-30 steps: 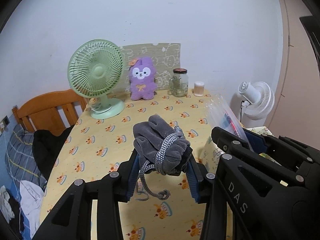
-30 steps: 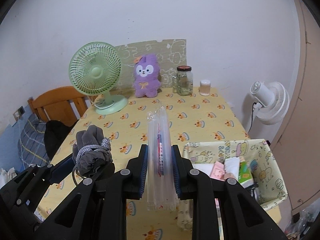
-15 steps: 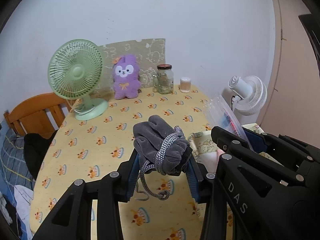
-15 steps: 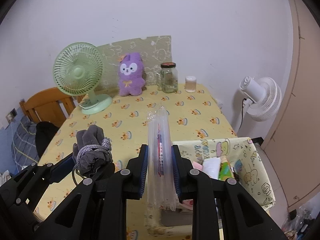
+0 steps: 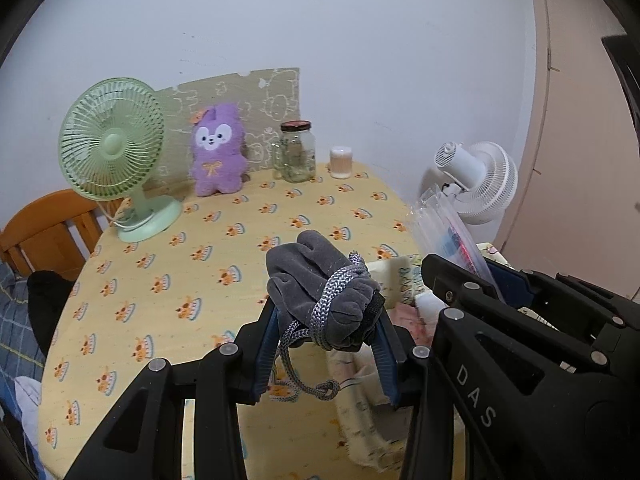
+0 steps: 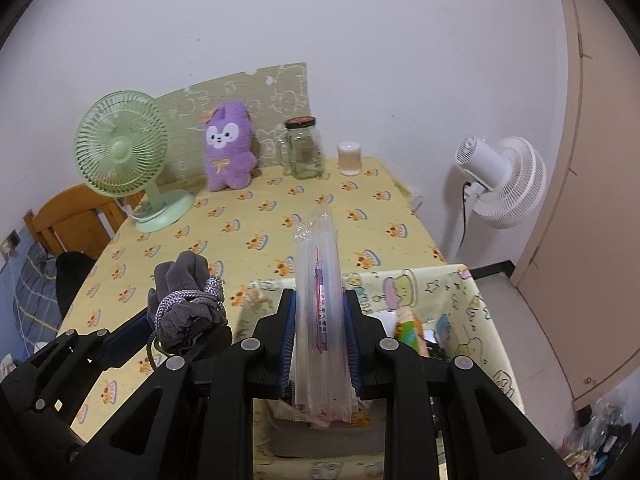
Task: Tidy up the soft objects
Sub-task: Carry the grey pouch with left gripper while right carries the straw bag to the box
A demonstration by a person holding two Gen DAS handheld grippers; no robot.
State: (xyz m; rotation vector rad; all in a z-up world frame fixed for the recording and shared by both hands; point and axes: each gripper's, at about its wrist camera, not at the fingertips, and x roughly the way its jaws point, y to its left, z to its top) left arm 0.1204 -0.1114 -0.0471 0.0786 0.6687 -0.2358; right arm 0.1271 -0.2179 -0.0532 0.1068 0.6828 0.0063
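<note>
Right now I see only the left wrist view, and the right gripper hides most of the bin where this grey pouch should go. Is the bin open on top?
Observer: Yes. In the right wrist view the fabric bin is open-topped, and its patterned rim shows on three sides.
Operator: Is anything in it already?
Observer: A green packet stands inside with white items beside it. The near part is hidden behind the right gripper.
Operator: What exactly is that gripper holding?
Observer: Its jaws are shut on a clear plastic packet that stands upright, with a red-and-blue pen-like thing inside.
</note>
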